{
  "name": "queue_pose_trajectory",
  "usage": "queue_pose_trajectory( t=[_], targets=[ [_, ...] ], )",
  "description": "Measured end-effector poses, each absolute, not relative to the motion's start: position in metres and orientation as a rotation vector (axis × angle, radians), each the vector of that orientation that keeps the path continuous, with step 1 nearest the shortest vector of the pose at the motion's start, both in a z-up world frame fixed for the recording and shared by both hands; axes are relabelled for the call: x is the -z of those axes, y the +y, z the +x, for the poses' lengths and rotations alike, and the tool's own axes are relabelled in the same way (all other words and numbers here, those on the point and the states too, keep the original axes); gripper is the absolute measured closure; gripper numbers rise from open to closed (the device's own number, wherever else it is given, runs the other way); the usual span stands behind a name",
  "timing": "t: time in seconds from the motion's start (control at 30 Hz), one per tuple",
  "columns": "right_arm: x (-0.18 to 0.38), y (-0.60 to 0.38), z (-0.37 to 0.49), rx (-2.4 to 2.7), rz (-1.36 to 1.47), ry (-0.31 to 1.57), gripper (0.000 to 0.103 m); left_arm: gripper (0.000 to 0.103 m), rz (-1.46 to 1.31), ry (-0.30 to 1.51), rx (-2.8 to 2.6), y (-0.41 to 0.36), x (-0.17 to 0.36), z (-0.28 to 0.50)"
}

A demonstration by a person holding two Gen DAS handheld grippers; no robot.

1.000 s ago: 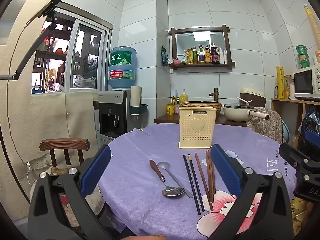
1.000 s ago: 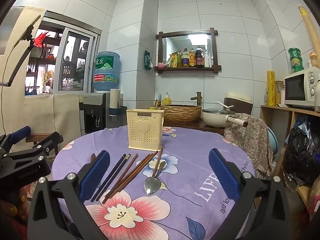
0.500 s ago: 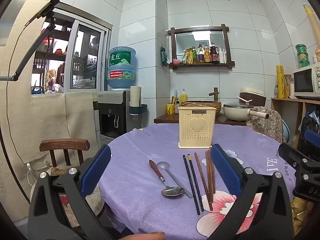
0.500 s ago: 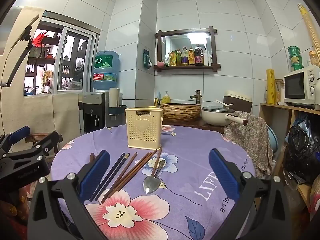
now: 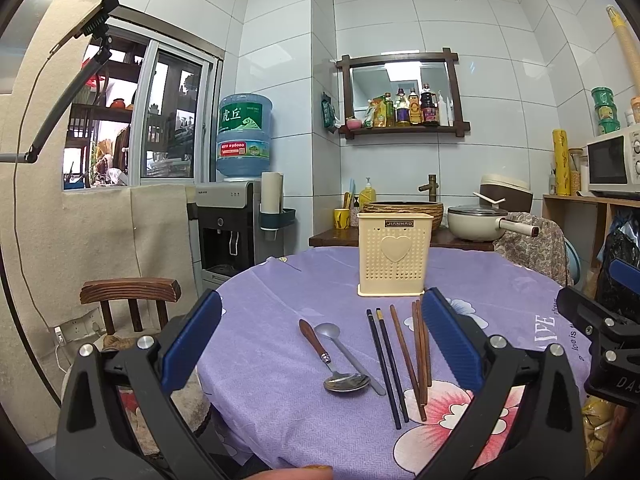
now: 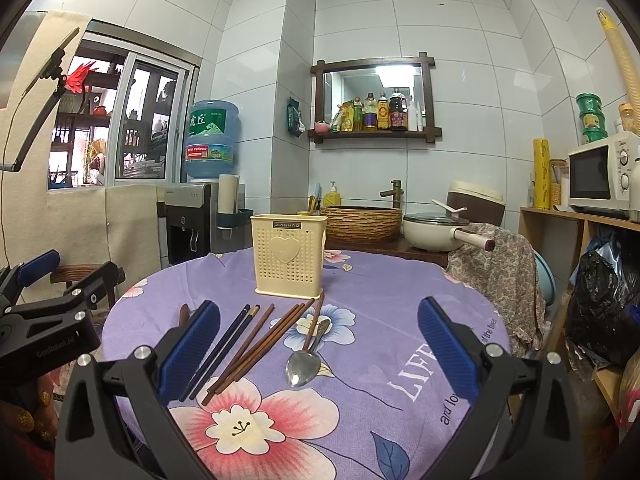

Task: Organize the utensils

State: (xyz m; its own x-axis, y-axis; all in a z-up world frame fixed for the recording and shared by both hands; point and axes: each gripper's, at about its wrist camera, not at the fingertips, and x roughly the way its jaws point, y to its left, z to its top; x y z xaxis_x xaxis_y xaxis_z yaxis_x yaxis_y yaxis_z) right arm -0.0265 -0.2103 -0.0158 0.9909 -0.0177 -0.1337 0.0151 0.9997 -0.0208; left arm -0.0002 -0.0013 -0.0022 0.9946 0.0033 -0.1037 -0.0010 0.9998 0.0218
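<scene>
Ahead of your left gripper, wide open and empty, the spoons and chopsticks lie flat on the tablecloth. Your right gripper is equally wide and empty. Beyond them the utensil holder stands upright, probably so you can drop them in.

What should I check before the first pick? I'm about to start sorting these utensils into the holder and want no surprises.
1. Left gripper jaws open and empty: ok.
2. Right gripper jaws open and empty: ok.
3. Cream holder upright on the purple tablecloth: ok.
4. Holder compartments free inside: cannot tell, the top opening is not visible.
5. Chopsticks lying separate for a single grasp: not ok, the brown ones bunch together.
6. Spoons lying apart: not ok, they cross.
</scene>
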Motion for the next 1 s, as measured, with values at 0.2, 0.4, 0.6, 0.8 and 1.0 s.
queue_pose_trajectory(
  t=[0.2, 0.4, 0.6, 0.8, 1.0],
  targets=[
    [0.0157, -0.2099, -0.0263, 0.019, -0.024, 0.134, 0.005, 0.004, 0.023, 0.103, -0.003, -0.0011, 0.0017, -0.0018],
    [0.0161, -0.2072, -0.0273, 0.02, -0.029, 0.133, 0.005, 0.004, 0.023, 0.103, -0.004, -0.0012, 0.0013, -0.0017],
    [0.0158, -0.2073, -0.0273, 0.02, -0.03, 0.134, 0.005, 0.004, 0.024, 0.1, -0.006, -0.0012, 0.0005, -0.0031],
    [0.0158, -0.2068, -0.0273, 0.017, -0.029, 0.135, 0.005, 0.004, 0.025, 0.1, -0.008, -0.0011, 0.0006, -0.0034],
    [0.0159, -0.2067, -0.0273, 0.018, -0.029, 0.135, 0.005, 0.004, 0.026, 0.101, -0.008, -0.0008, 0.0008, -0.0036]
  ],
)
